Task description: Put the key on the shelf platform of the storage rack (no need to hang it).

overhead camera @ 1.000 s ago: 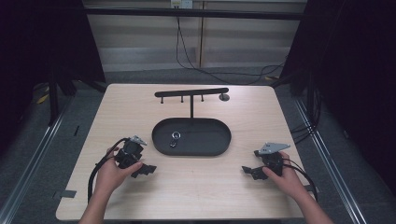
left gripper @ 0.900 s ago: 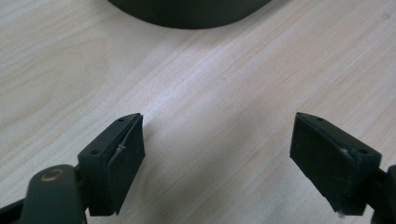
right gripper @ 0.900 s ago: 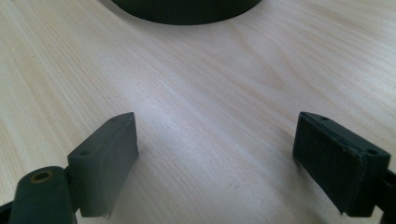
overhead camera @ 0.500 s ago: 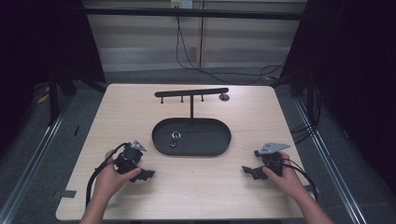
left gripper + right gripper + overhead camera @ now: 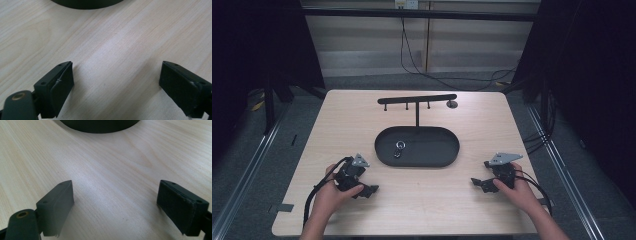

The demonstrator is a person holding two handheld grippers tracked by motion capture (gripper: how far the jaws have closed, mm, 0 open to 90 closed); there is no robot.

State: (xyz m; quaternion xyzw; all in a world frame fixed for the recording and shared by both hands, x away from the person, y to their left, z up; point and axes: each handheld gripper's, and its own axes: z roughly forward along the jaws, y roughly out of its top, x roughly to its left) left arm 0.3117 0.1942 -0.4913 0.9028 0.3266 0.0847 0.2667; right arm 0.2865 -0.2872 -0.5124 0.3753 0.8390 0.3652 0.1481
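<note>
A black oval tray (image 5: 447, 155) lies mid-table with a small metal ring (image 5: 399, 146) in its left half. Behind it stands a black T-shaped rack (image 5: 417, 100) with short pegs. My left gripper (image 5: 369, 190) rests low over the table at the front left. In the left gripper view, my left gripper (image 5: 116, 82) is open; its jaws have just been opening wider over bare wood, with nothing between them. My right gripper (image 5: 479, 184) sits at the front right. In its own view, the right gripper (image 5: 115, 200) is open over bare wood. Both point toward the tray (image 5: 87, 3).
The light wooden table (image 5: 362, 115) has dark floor and metal rails on both sides. Cables trail from each gripper toward the near edge. The tray's rim (image 5: 100, 126) lies just ahead of the right jaws.
My left gripper has slid a little toward the table's near edge. The right gripper has kept still.
</note>
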